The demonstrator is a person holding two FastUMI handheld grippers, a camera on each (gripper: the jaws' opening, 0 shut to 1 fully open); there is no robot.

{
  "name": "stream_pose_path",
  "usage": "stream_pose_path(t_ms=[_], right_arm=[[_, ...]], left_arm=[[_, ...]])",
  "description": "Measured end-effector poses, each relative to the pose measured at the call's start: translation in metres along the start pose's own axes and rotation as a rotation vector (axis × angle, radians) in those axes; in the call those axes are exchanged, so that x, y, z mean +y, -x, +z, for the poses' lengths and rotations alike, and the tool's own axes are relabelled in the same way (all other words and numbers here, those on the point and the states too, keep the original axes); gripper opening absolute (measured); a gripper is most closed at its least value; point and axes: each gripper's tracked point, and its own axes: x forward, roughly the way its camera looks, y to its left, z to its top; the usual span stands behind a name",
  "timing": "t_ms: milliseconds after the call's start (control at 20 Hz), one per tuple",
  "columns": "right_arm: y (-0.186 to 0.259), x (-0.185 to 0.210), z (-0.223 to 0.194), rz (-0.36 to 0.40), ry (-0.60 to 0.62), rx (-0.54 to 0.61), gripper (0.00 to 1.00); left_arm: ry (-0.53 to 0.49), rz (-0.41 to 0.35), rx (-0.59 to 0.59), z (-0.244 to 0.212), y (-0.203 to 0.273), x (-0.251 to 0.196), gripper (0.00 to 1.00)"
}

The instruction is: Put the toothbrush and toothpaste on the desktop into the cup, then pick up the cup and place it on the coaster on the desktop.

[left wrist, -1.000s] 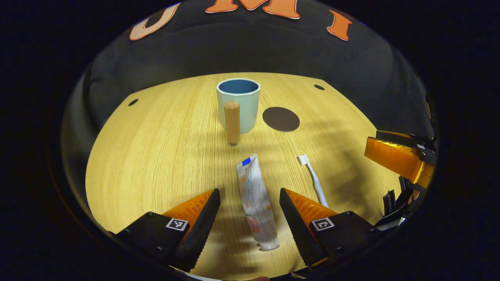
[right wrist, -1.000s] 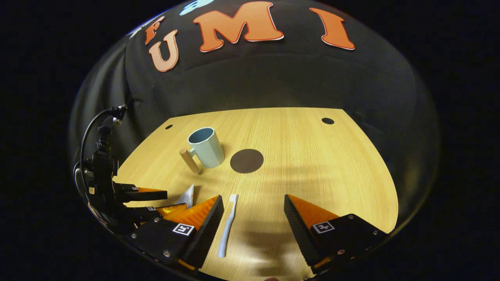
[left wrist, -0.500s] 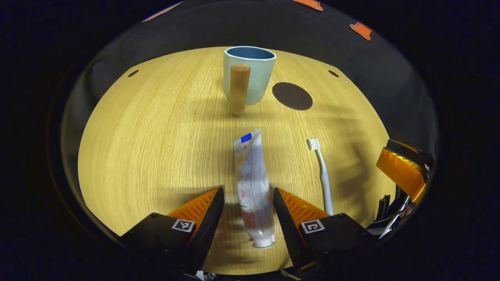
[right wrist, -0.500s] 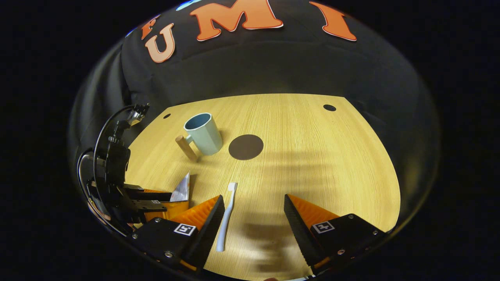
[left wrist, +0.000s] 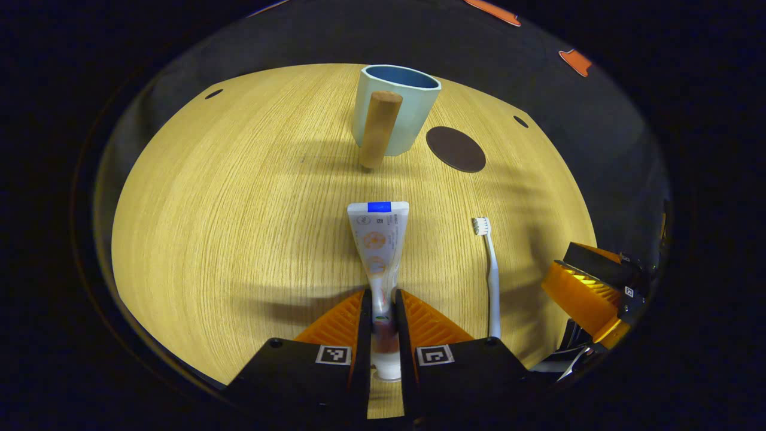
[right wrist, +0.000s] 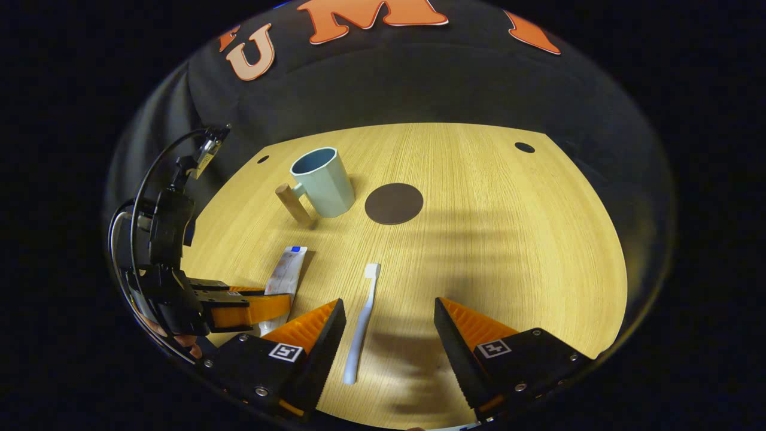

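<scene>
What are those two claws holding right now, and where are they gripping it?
The left gripper is shut on the toothpaste, pinching it near its cap end. The right gripper is open, holding nothing; the toothbrush lies between its fingers.

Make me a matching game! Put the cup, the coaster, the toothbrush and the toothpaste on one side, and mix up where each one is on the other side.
Things:
1. cup
2. coaster
3. toothbrush
4. toothpaste

Places or states:
A. pinched between the left gripper jaws
B. lying flat between the open right gripper jaws, untouched
C. standing upright with nothing inside
D. flat dark disc beside the cup, nothing on it

Pairs: 1-C, 2-D, 3-B, 4-A
</scene>
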Motion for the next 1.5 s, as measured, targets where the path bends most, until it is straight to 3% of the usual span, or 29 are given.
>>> stream_pose_path(t_ms=[400,500,600,1000,1150,1300,1400,1450,1500], right_arm=[[-0.011,0.026,-0.016,0.065,-0.053,0.122,0.82],[-0.016,0.028,-0.020,0.066,-0.063,0.158,0.82],[-0.018,0.028,-0.024,0.055,-0.068,0.180,0.82],[-0.025,0.035,-0.036,0.045,-0.076,0.252,0.81],[-0.028,0.035,-0.039,0.046,-0.095,0.270,0.71],[-0.031,0.035,-0.041,0.042,-0.100,0.283,0.64],[-0.034,0.034,-0.046,0.035,-0.101,0.313,0.59],[-0.035,0.034,-0.044,0.036,-0.110,0.302,0.48],[-0.035,0.034,-0.043,0.031,-0.111,0.305,0.55]], left_arm=[[-0.033,-0.002,-0.091,0.023,0.029,0.005,0.25],[-0.034,-0.019,-0.122,0.029,0.032,0.005,0.17],[-0.015,-0.037,-0.077,0.020,0.032,0.005,0.14],[0.020,-0.047,0.025,0.007,0.006,0.001,0.26],[0.020,-0.079,0.005,0.010,0.002,-0.008,0.27],[0.000,-0.086,-0.006,0.012,0.009,-0.008,0.15],[-0.008,-0.079,-0.024,0.014,0.006,-0.007,0.15],[-0.012,-0.074,-0.036,0.015,0.008,-0.006,0.15],[-0.015,-0.070,-0.050,0.017,0.010,-0.005,0.15]])
